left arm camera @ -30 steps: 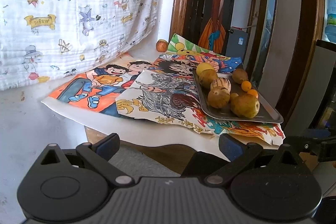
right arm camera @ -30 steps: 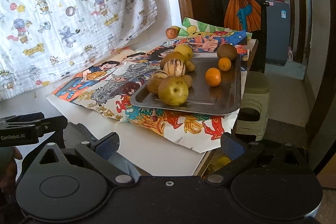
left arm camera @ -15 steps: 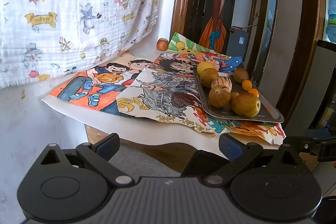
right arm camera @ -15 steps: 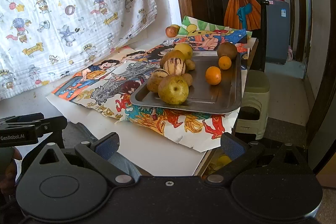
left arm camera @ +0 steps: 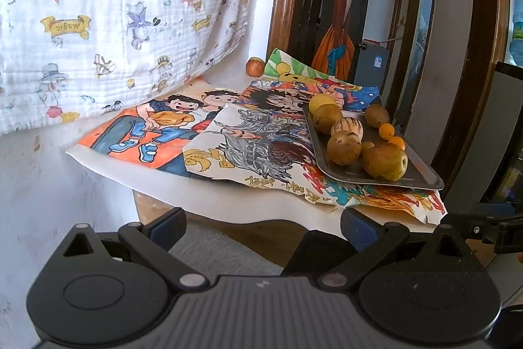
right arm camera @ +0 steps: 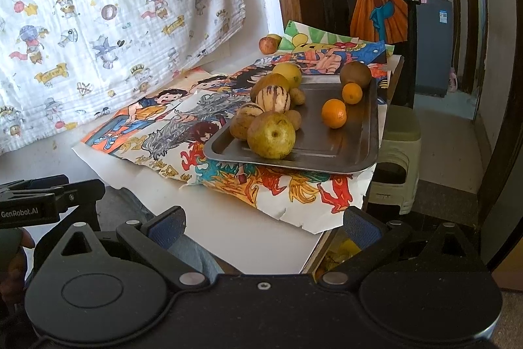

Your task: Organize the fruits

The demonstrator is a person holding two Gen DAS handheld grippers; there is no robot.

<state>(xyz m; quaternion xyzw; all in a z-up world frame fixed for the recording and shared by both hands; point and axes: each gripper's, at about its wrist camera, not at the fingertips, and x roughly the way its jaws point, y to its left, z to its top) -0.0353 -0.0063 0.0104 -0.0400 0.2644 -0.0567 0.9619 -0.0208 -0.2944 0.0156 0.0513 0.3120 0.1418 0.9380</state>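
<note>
A grey metal tray (right arm camera: 346,149) (left arm camera: 421,177) lies on cartoon posters at the table's right end. On it sit a large yellow-green pear (right arm camera: 270,134) (left arm camera: 385,161), striped melons (right arm camera: 273,98), a lemon (right arm camera: 287,73), a kiwi (right arm camera: 355,74) and two small oranges (right arm camera: 333,113). A red apple (right arm camera: 268,44) (left arm camera: 255,66) rests alone at the far corner by the wall. My left gripper (left arm camera: 263,226) and my right gripper (right arm camera: 264,226) both stand open and hold nothing, short of the table's near edge.
A printed cloth (left arm camera: 108,5) hangs on the wall behind the table. Beyond the table's right end stand a pale green stool (right arm camera: 397,152) and a wooden door frame (left arm camera: 480,54). The left gripper's body (right arm camera: 42,201) shows at the right wrist view's left edge.
Both cameras have shifted a little; the tray sits slightly lower and nearer in each view. No fruit has moved and both grippers stay open.
</note>
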